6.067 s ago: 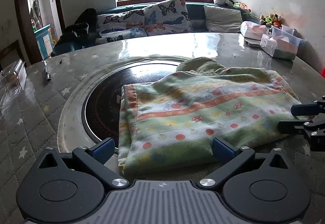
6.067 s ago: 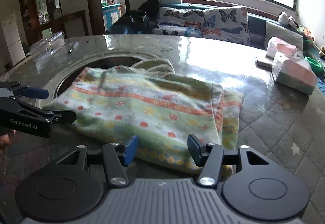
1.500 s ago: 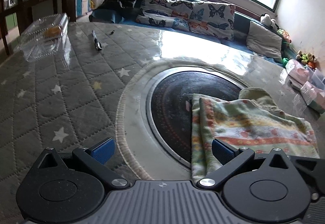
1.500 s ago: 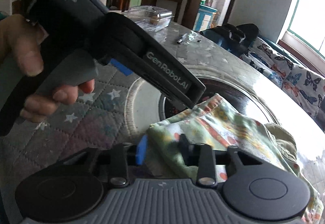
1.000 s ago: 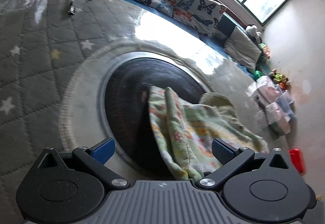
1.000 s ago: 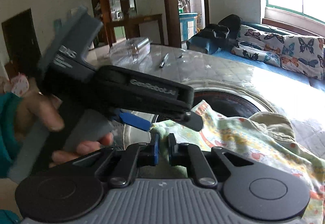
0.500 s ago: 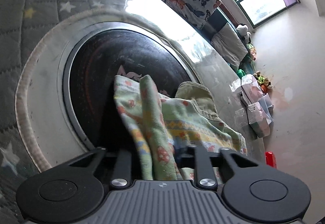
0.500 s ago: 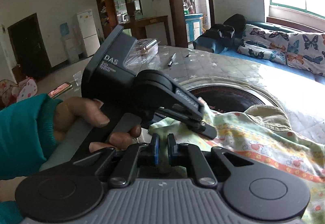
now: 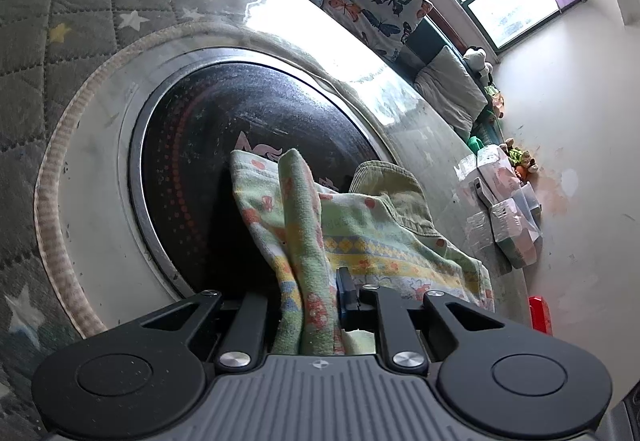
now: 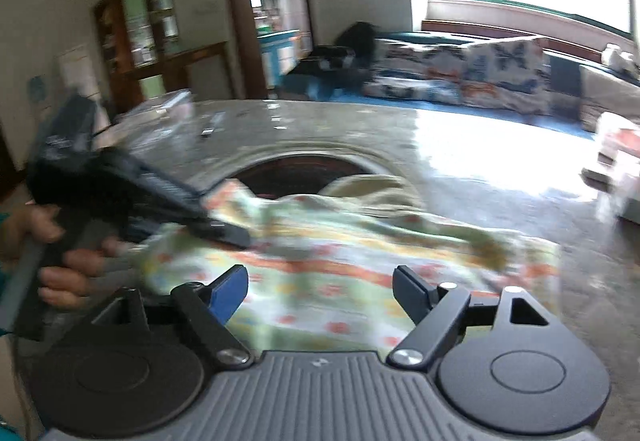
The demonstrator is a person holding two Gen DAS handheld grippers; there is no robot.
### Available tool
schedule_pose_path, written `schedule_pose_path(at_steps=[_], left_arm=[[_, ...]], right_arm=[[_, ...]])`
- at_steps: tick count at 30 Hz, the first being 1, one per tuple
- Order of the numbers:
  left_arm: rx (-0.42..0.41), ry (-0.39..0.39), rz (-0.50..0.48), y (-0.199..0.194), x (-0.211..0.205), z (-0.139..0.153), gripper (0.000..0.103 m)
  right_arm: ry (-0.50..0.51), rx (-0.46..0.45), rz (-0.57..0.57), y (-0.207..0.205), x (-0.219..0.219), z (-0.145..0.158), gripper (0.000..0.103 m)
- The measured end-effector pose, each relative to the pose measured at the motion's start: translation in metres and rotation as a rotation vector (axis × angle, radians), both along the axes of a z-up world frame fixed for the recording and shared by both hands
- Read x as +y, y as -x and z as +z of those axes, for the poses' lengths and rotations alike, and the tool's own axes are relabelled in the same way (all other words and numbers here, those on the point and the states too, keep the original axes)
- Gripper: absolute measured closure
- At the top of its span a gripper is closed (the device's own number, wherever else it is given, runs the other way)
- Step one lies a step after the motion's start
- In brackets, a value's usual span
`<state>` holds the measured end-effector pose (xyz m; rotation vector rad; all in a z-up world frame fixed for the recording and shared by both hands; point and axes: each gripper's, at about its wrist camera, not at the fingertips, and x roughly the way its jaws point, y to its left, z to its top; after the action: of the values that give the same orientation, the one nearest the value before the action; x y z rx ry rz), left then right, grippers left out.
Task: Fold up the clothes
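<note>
- Pale green terry garment (image 9: 360, 237) with orange bands and red dots, bunched on round quilted grey table (image 9: 52, 53), partly over dark inset cooktop disc (image 9: 240, 113).
- Left gripper (image 9: 308, 293) pinching doubled cloth edge; far side of fabric hidden behind fold.
- Right gripper (image 10: 320, 285) just spread wide above cloth, pads clear; motion-blurred view alone showing bare hand (image 10: 60, 253).

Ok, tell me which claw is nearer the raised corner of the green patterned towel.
Left. The left claw is clamped on the towel corner; the right claw hangs open, apart from it.
</note>
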<state>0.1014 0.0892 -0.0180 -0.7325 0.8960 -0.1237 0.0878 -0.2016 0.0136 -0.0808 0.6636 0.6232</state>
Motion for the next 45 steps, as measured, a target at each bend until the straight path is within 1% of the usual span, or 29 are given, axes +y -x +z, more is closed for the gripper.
schedule_pose_path(at_steps=[6, 8, 10, 11, 12, 14, 15, 17, 20, 24, 28, 33, 38, 40, 42, 43, 45], left_arm=[[0.005, -0.004, -0.002, -0.001, -0.001, 0.001, 0.086], [0.004, -0.01, -0.004, -0.001, -0.002, 0.002, 0.085], [0.003, -0.011, -0.009, -0.001, -0.002, 0.002, 0.084], [0.002, -0.011, -0.011, -0.001, -0.002, 0.003, 0.082], [0.001, -0.012, -0.013, -0.001, -0.003, 0.003, 0.08], [-0.003, -0.012, -0.019, -0.002, -0.004, 0.004, 0.073], [-0.006, -0.013, -0.024, -0.002, -0.005, 0.005, 0.071], [-0.013, -0.02, -0.032, -0.002, -0.007, 0.006, 0.064], [-0.019, -0.032, -0.042, -0.002, -0.01, 0.008, 0.06], [-0.023, -0.034, -0.048, -0.002, -0.01, 0.008, 0.059], [-0.027, -0.041, -0.048, -0.001, -0.008, 0.009, 0.058], [-0.035, -0.047, -0.049, 0.0, -0.008, 0.009, 0.058], [-0.045, -0.048, -0.051, 0.002, -0.008, 0.009, 0.059], [-0.048, -0.048, -0.052, 0.002, -0.007, 0.008, 0.059], [-0.052, -0.049, -0.055, 0.003, -0.007, 0.008, 0.059], [-0.053, -0.048, -0.056, 0.003, -0.007, 0.008, 0.059], [-0.054, -0.043, -0.058, 0.003, -0.006, 0.008, 0.06]], right_arm=[[0.012, 0.011, -0.138, -0.02, -0.035, -0.011, 0.009], [0.005, 0.01, -0.176, -0.025, -0.044, -0.013, 0.009], [-0.006, 0.01, -0.224, -0.032, -0.056, -0.017, 0.005], [-0.008, 0.008, -0.244, -0.034, -0.06, -0.018, 0.0], [-0.009, 0.011, -0.259, -0.035, -0.065, -0.019, 0.0], [-0.016, 0.028, -0.281, -0.04, -0.073, -0.022, 0.0], [-0.025, 0.04, -0.286, -0.042, -0.076, -0.024, 0.0], [-0.044, 0.065, -0.296, -0.047, -0.081, -0.029, 0.0], [-0.074, 0.089, -0.307, -0.05, -0.089, -0.034, 0.0], [-0.072, 0.089, -0.332, -0.054, -0.092, -0.036, 0.0], [-0.097, 0.096, -0.351, -0.058, -0.101, -0.037, 0.0], [-0.086, 0.089, -0.344, -0.062, -0.102, -0.039, 0.0], [-0.109, 0.104, -0.306, -0.063, -0.098, -0.039, 0.0], [-0.122, 0.115, -0.279, -0.062, -0.095, -0.039, 0.001], [-0.132, 0.121, -0.266, -0.062, -0.092, -0.038, 0.012], [-0.136, 0.123, -0.261, -0.061, -0.09, -0.038, 0.014], [-0.142, 0.13, -0.252, -0.061, -0.089, -0.037, 0.024]])
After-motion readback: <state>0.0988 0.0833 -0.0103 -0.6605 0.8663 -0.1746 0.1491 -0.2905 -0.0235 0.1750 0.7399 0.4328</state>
